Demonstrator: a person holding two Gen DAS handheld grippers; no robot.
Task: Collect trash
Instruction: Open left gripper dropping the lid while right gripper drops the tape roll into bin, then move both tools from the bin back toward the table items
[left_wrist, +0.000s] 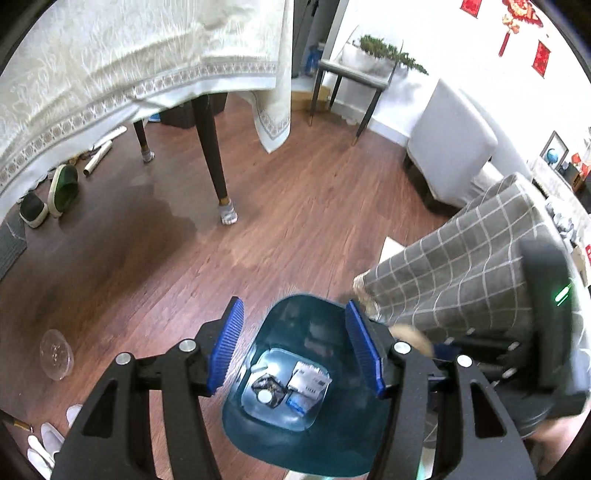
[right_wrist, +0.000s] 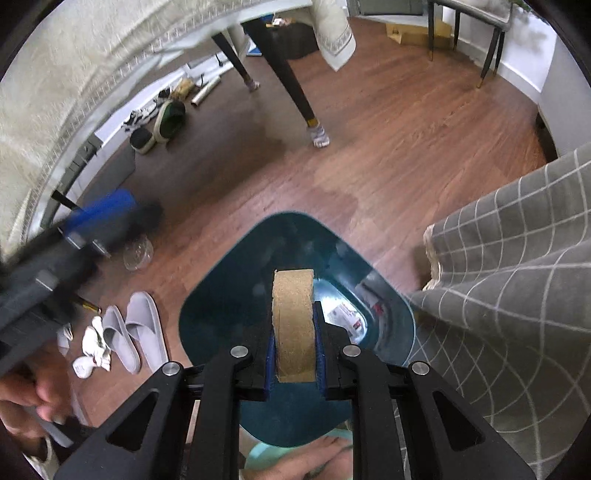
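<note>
Above the teal bin (right_wrist: 229, 295), the right claw (right_wrist: 294, 354) clamps a cork-coloured roll (right_wrist: 293, 325), while the left claw (left_wrist: 295, 354) stands apart, empty.

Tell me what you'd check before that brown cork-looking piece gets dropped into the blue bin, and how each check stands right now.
1. Cork piece firmly gripped by the right gripper: ok, the pads press both its sides.
2. Piece over the bin opening: ok, the bin's mouth lies directly beneath it.
3. Left gripper out of the drop path: cannot tell; it hangs open and empty above the same bin.
4. Room left in the bin: ok, only a few wrappers lie on the bottom.
5. Checked cloth free of the bin's rim: cannot tell, it hangs close at the right.
6. More trash left: not ok, a clear plastic cup lies on the floor.
</note>
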